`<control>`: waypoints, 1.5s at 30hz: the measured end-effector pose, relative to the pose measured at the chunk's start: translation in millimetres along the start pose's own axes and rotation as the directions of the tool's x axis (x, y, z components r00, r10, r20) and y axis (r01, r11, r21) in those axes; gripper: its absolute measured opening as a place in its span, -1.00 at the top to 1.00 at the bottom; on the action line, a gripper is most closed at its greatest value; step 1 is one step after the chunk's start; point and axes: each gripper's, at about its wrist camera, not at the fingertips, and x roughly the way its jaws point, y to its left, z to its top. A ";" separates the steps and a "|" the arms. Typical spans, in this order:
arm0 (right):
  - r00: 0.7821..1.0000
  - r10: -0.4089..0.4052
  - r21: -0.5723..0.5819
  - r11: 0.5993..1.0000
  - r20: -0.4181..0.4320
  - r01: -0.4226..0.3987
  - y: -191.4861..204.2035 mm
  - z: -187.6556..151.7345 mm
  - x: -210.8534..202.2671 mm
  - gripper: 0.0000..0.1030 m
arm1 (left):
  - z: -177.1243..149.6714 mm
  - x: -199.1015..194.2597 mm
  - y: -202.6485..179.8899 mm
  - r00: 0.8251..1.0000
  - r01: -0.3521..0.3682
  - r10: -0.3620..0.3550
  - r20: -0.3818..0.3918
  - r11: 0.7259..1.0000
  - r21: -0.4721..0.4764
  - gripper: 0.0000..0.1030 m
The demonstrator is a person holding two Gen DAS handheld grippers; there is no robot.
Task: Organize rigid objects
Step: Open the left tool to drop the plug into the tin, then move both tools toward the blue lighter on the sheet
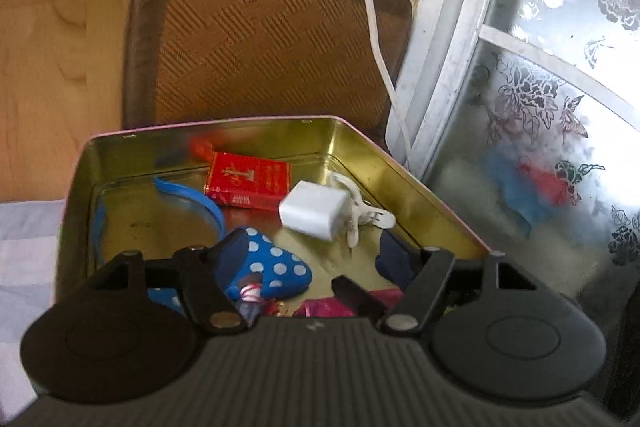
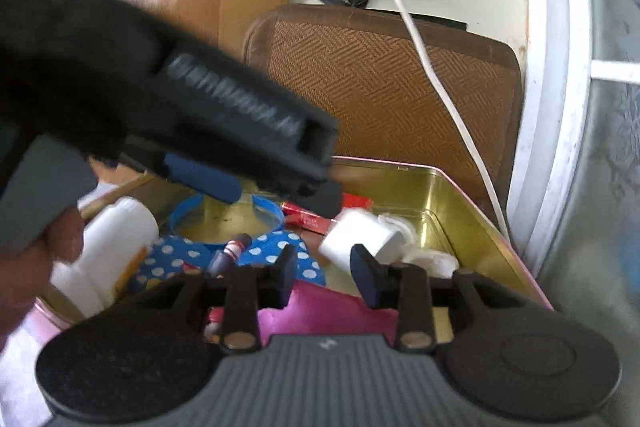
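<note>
An open gold-lined tin holds a red box, a white charger cube, a white clip, a blue band, a blue polka-dot piece and a pink item. My left gripper hangs open and empty just above the tin's near half. In the right wrist view it reaches in from the left. My right gripper is open and empty over the tin's near edge, by a white bottle.
A brown woven cushion leans behind the tin. A white cable hangs down to the tin's right side. A frosted window stands on the right, a wooden panel on the left.
</note>
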 end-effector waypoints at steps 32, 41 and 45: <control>0.902 0.320 0.021 0.944 -0.289 -0.328 251.4 -9.5 28.1 0.30 | -177.0 -238.7 202.3 0.871 -0.476 0.491 0.004 0.847 -0.235 -0.44; 0.865 0.394 -0.132 0.883 -0.311 -0.449 262.2 -24.2 -12.9 0.52 | -182.3 -245.8 203.9 0.886 -0.439 0.464 0.028 0.854 -0.279 -0.46; 0.831 0.449 -0.182 0.833 -0.329 -0.522 253.2 -31.2 -56.5 0.52 | -182.1 -244.3 201.2 0.882 -0.449 0.470 0.022 0.855 -0.261 -0.46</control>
